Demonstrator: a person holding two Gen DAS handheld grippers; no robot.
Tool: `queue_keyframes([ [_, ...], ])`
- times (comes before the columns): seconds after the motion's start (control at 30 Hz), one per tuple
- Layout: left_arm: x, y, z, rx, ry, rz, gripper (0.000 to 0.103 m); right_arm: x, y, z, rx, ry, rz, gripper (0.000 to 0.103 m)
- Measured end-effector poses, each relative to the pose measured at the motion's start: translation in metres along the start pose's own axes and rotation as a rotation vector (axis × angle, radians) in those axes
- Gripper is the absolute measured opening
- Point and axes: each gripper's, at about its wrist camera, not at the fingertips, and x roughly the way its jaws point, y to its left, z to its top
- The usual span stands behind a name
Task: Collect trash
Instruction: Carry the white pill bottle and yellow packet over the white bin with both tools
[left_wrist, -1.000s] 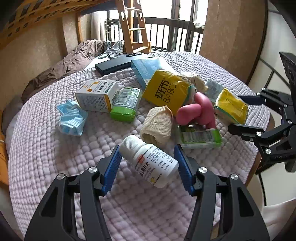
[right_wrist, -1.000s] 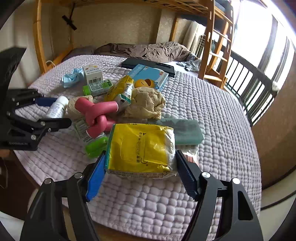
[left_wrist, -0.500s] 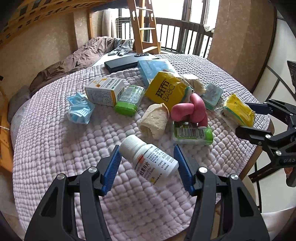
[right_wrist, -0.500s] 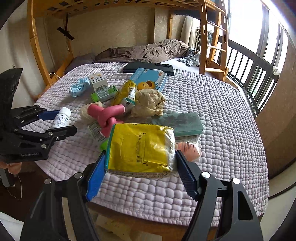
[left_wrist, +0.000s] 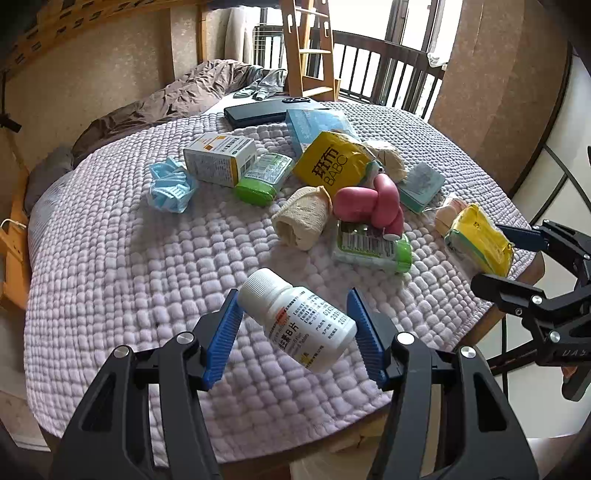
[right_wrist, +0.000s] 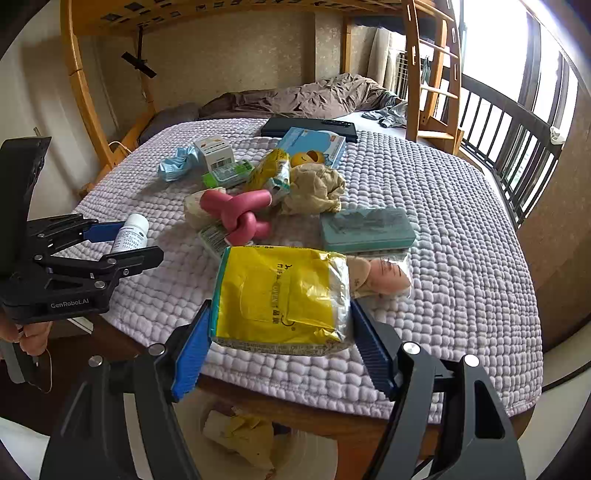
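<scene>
My left gripper (left_wrist: 295, 328) is shut on a white pill bottle (left_wrist: 299, 321), which hangs tilted above the near part of the lilac quilt (left_wrist: 129, 258). In the right wrist view the same bottle (right_wrist: 129, 236) shows between the left gripper's (right_wrist: 136, 242) fingers at the left. My right gripper (right_wrist: 280, 306) is shut on a yellow crinkled packet (right_wrist: 280, 299), held over the bed's front edge. The left wrist view shows that packet (left_wrist: 476, 240) in the right gripper (left_wrist: 506, 258) at the far right.
More litter lies mid-quilt: a pink knotted tube (left_wrist: 373, 203), a beige cloth roll (left_wrist: 303, 218), green wipe packs (left_wrist: 369, 247), a yellow BABO bag (left_wrist: 328, 162), a blue mask (left_wrist: 170, 184) and a medicine box (left_wrist: 218, 155). Below the bed edge is a white bin holding crumpled trash (right_wrist: 240, 435).
Both grippers have drawn back toward the bed's near edge and risen a little, each keeping its item. The bed edge and the bin below have come into view.
</scene>
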Motion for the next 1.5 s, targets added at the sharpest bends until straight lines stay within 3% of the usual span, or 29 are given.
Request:
queue_keyframes([
  [0.83, -0.045, -0.018, -0.023, 0.006, -0.03, 0.005, 0.06, -0.045, 0.007, -0.023, -0.006, -0.026, 0.019, 0.071],
  [1.5, -0.061, -0.043, -0.061, 0.056, 0.02, -0.058, 0.06, -0.064, 0.019, -0.065, 0.006, 0.057, 0.134, 0.071],
])
